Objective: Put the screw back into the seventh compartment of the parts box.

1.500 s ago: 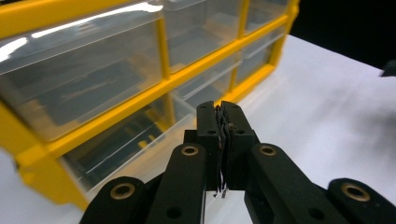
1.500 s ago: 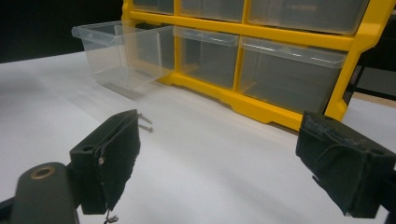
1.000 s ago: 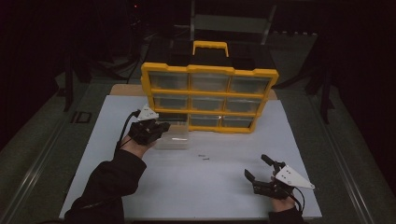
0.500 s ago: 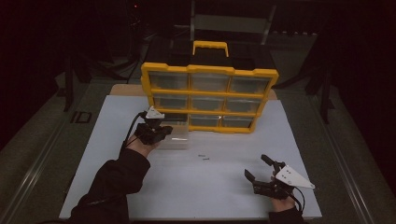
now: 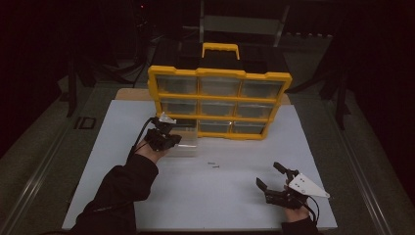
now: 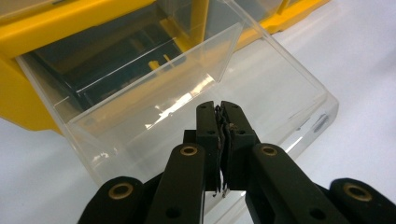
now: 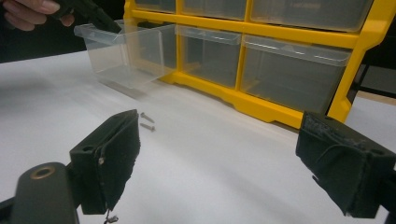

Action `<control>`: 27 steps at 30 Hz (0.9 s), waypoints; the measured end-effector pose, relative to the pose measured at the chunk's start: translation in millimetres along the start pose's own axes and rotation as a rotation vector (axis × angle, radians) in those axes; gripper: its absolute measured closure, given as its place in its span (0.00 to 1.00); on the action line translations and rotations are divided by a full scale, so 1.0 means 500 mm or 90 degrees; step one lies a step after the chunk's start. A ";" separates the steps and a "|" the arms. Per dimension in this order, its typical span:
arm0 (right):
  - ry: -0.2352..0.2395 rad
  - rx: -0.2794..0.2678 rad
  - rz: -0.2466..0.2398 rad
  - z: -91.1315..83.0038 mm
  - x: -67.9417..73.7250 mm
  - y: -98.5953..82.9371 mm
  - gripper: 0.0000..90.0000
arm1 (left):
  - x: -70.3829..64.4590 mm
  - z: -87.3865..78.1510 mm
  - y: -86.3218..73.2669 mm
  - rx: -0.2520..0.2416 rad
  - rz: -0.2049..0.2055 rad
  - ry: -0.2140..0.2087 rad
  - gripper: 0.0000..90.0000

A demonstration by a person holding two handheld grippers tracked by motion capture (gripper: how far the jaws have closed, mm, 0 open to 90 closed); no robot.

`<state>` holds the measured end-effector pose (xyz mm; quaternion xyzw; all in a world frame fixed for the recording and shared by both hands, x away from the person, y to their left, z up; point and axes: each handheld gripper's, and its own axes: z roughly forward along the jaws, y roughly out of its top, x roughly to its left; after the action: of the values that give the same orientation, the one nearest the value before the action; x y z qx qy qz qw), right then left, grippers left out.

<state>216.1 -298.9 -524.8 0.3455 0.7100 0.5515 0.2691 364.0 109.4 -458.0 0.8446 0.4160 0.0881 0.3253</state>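
Left tongs [image 6: 219, 140] clamped on clear drawer [image 6: 196, 107] rim, pulled from yellow organizer [image 5: 218, 100]; right tongs [image 7: 224, 163] apart, idle; next, likely picking up screws [image 7: 147, 121] off desk [image 5: 235, 196]

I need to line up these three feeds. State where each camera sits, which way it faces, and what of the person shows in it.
High view: above the person's side, facing forward and down on the white table; both forearms, left gripper, right gripper.
Left gripper view: on the left gripper, jaws together at the clear drawer.
Right gripper view: on the right gripper, jaws apart, facing the yellow organizer; a hand.
Shared: the drawer, two screws.
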 end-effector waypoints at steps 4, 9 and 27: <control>0.000 0.000 0.000 0.000 0.000 0.000 0.15 | -0.001 0.001 0.005 0.003 -0.003 -0.002 0.88; -0.001 0.000 0.000 -0.001 -0.001 0.000 0.15 | -0.002 -0.009 0.011 -0.005 -0.009 0.001 0.69; 0.000 0.000 -0.002 -0.001 0.001 0.001 0.15 | -0.028 -0.054 0.019 -0.043 0.009 -0.018 0.11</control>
<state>215.5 -298.8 -524.1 0.3444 0.7106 0.5511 0.2697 349.7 107.3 -429.8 0.8374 0.4021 0.0925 0.3586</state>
